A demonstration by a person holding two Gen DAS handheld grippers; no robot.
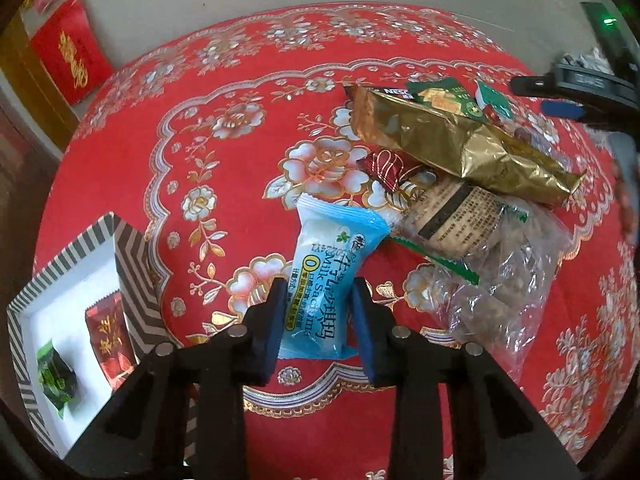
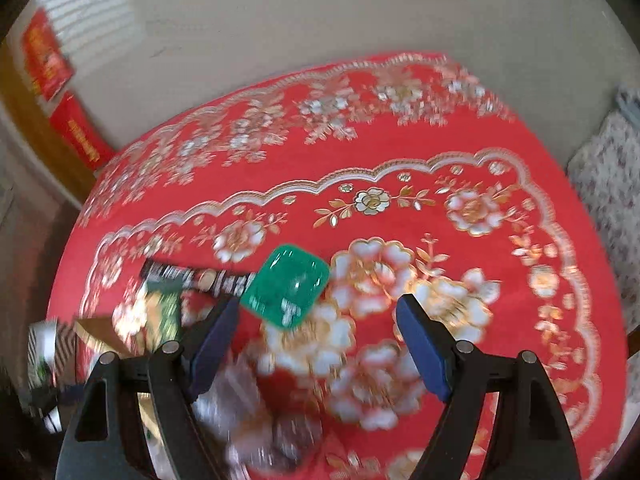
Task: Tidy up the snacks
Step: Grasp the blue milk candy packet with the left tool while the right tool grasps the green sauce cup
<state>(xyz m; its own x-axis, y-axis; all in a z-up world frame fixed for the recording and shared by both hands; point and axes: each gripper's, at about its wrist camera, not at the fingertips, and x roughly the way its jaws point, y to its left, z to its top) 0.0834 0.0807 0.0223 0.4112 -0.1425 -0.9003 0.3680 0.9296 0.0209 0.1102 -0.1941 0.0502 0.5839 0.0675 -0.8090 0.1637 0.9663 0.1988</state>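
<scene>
In the left wrist view, the lower left of the frame holds a white-lined box with a black-and-white striped rim (image 1: 96, 232); inside lie a small green crinkled packet (image 1: 56, 376) and a red foil sachet with gold characters (image 1: 108, 340). At bottom centre the left gripper (image 1: 318, 328) is clenched on a light-blue plastic snack packet (image 1: 328, 280) printed "Milk Sachima", its blue pads pressing the packet's sides above the red floral tablecloth (image 1: 220, 92). To the right of it lies a heap: a dark-red candy wrapper with gold swirls (image 1: 386, 168), a clear bag with a brown printed label (image 1: 480, 248), and over these a long crumpled gold foil pouch (image 1: 452, 140), with green-labelled packets (image 1: 444, 96) at the upper right, their writing too small to read.

In the right wrist view, blurred by motion, the right gripper (image 2: 316, 340) stands released, jaws wide apart with nothing between the pads. A green rounded plastic packet (image 2: 286, 284) lies on the cloth just beyond the left finger.
</scene>
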